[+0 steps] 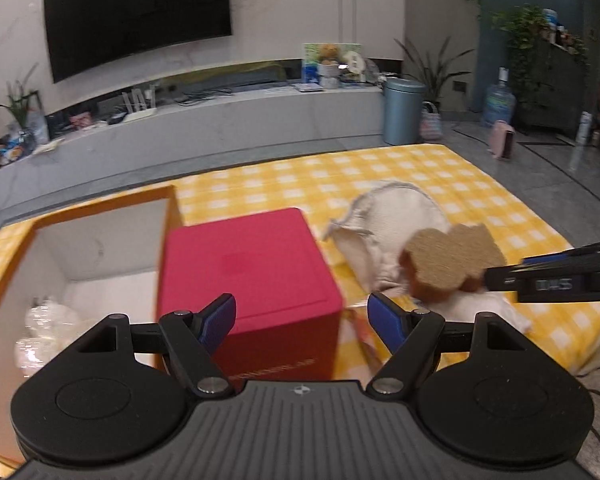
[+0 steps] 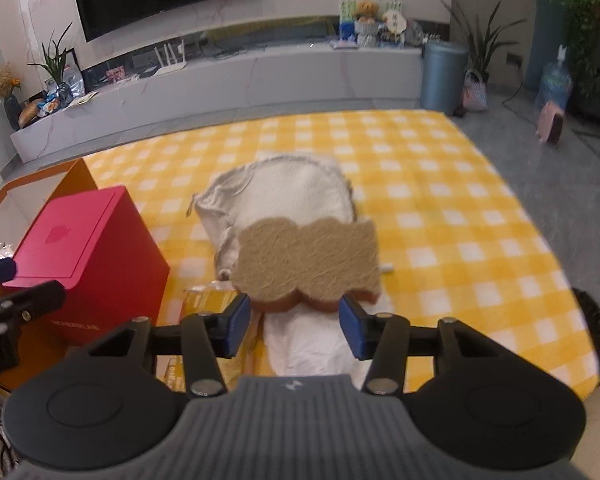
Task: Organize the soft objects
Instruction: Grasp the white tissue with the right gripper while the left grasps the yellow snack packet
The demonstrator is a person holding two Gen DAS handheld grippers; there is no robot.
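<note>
The yellow checked cloth (image 2: 440, 208) is covering the counter across the middle of both views. At the left of the frame the open orange box (image 1: 100, 208) is standing, with the red box (image 1: 252, 264) just beside it. The white towel (image 2: 292, 192) is lying crumpled at frame centre. The brown sponge (image 2: 308, 260) is sitting between the pads of the right gripper (image 2: 294, 322), tilted over the towel; the jaws are standing partly apart, and whether the pads are pressing on it cannot be told. The step in hand appears to be releasing or re-gripping the sponge. The next move likely calls for a firm hold, then carrying it to the orange box. The left gripper (image 1: 302, 320) is pointing downward over the red box, jaws wide apart and empty.
</note>
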